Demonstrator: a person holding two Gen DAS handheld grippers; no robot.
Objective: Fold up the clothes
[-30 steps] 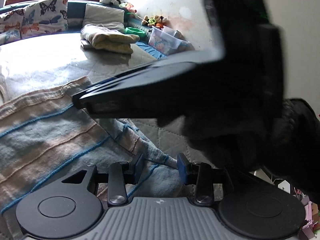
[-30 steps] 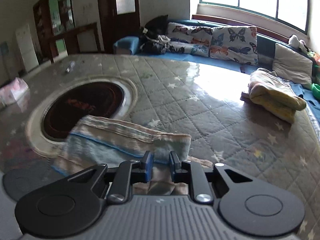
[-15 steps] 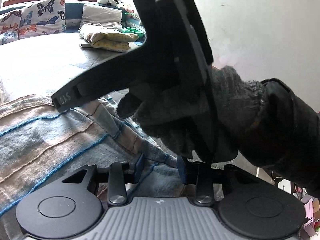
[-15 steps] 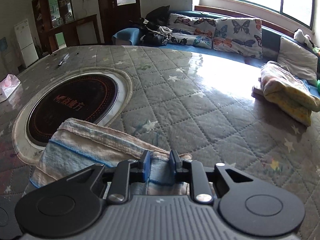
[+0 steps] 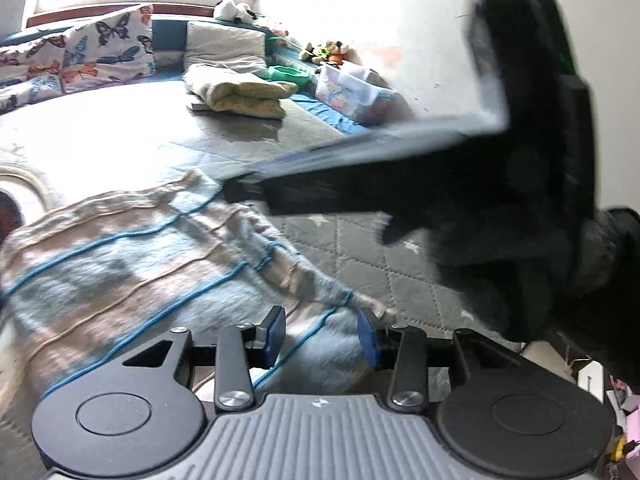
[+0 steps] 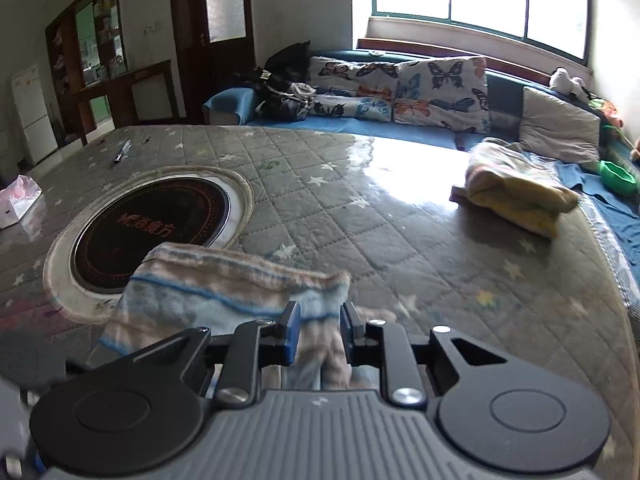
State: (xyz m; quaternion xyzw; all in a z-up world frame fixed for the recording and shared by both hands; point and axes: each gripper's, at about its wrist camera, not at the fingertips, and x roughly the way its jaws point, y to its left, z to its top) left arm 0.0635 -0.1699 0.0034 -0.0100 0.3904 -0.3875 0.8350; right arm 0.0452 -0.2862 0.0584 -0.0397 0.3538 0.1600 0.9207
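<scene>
My left claw (image 5: 322, 336) has just been opening, its pads loose around the striped towel (image 5: 132, 276). My right claw (image 6: 319, 334) grips that towel's other corner, near the bench's (image 6: 400, 216) round burner (image 6: 152, 232).

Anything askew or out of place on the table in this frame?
The striped towel lies rumpled, its far corner overlapping the round cooktop set into the quilted table cover. A pen lies loose beyond it. Nothing looks spilled or damaged.

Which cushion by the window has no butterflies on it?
The plain grey cushion, at the right end of the bench. The butterfly cushions left of it are covered in blue and orange butterflies; this one has no pattern at all.
</scene>
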